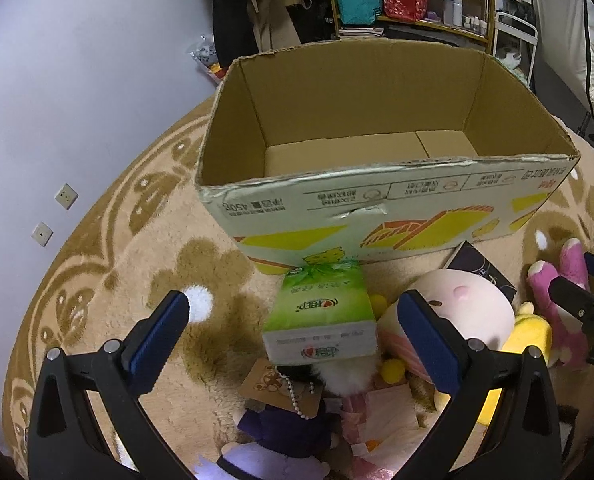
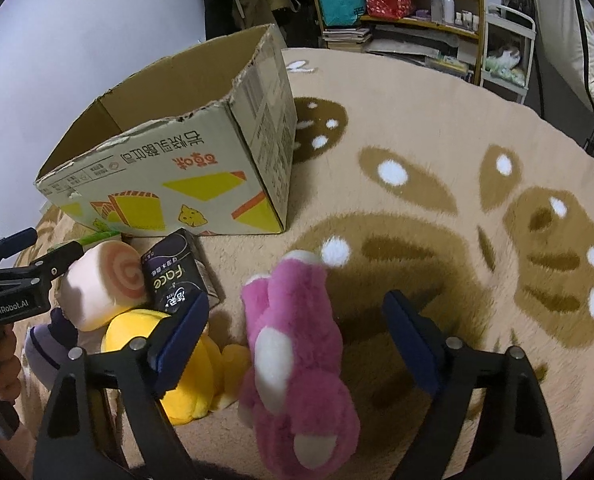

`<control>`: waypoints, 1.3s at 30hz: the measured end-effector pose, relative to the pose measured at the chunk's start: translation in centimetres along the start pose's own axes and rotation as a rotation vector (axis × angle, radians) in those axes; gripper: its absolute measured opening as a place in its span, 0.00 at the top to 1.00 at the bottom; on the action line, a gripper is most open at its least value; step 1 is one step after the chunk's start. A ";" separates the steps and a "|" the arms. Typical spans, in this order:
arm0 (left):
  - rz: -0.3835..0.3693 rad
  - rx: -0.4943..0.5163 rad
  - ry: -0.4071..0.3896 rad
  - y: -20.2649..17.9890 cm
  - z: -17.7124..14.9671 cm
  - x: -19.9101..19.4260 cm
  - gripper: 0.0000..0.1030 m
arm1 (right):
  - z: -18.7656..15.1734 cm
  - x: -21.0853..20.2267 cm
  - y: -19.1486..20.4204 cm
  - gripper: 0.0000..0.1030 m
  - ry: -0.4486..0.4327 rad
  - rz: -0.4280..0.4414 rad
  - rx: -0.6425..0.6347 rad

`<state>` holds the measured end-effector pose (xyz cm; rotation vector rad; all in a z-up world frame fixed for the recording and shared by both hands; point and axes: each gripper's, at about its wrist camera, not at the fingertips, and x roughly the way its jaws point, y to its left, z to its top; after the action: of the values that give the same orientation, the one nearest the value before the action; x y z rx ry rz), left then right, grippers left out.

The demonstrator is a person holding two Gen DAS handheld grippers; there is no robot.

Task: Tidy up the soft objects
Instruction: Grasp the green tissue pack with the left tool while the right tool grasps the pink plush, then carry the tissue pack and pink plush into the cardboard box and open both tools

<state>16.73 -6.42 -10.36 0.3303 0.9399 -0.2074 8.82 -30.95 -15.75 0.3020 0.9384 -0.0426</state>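
An open, empty cardboard box [image 1: 377,204] stands on the rug; it also shows in the right wrist view [image 2: 169,176]. My left gripper [image 1: 297,320] is open above a green tissue pack [image 1: 321,316] that lies on a pile of soft toys. Beside it are a pink-and-white roll plush [image 1: 469,304], a yellow plush [image 1: 533,332] and a purple doll [image 1: 293,428]. My right gripper [image 2: 297,320] is open around a pink plush bear [image 2: 297,356] lying on the rug. The yellow plush [image 2: 185,380], roll plush [image 2: 101,288] and a black tissue pack [image 2: 177,276] lie to its left.
A beige-and-brown patterned rug [image 2: 437,216] covers the floor. A shelf with bags and bottles [image 2: 401,4] and hanging clothes [image 1: 257,4] stand at the back. A white wall [image 1: 77,92] with sockets is on the left. A white trolley [image 2: 505,52] stands at the back right.
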 end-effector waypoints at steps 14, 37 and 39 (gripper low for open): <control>-0.023 -0.044 0.032 0.5 -0.1 0.9 0.07 | -0.5 1.4 -0.2 0.44 0.082 0.014 -0.002; -0.069 -0.021 0.018 0.2 -0.9 -0.1 0.51 | -0.4 1.1 0.3 0.62 0.059 0.022 -0.025; -0.058 -0.014 0.006 0.2 -1.0 -0.5 0.51 | -0.1 0.4 0.5 0.62 0.029 0.024 -0.030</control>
<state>15.72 -5.81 -10.48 0.2908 0.9570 -0.2528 9.03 -30.44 -16.04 0.2862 0.9631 -0.0020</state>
